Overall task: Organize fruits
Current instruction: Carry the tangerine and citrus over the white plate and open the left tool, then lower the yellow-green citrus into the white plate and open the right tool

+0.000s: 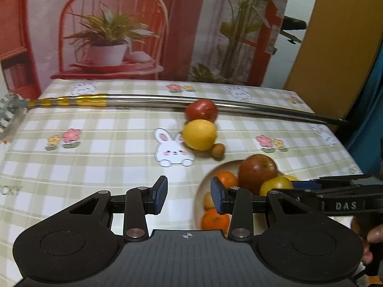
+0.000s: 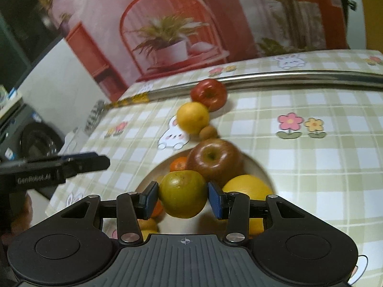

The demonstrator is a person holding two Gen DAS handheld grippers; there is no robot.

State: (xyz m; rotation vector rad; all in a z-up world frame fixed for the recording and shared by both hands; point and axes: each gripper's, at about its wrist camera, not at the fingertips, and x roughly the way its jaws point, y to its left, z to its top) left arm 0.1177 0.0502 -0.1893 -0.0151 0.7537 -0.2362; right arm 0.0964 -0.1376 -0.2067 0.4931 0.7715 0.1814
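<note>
- Left wrist view: my left gripper point(image 1: 189, 197) hangs empty with its jaws wide, over the tablecloth point(image 1: 95, 157) just left of the plate point(image 1: 199, 191). Out past the plate, mid-table, three fruits wait in a row: red apple point(image 1: 201, 110) against the metal pole point(image 1: 148, 99), then lemon point(image 1: 199, 134), then a small brown fruit point(image 1: 218, 150).
- Right wrist view: here's what the left view mostly hides. My right gripper point(image 2: 183, 197) has its pads on both sides of a greenish citrus point(image 2: 183, 194) above the plate's near edge, beside the brown-red apple point(image 2: 214, 159). Looks like the placing step; next I'd lower, let go, then fetch the lemon.
</note>
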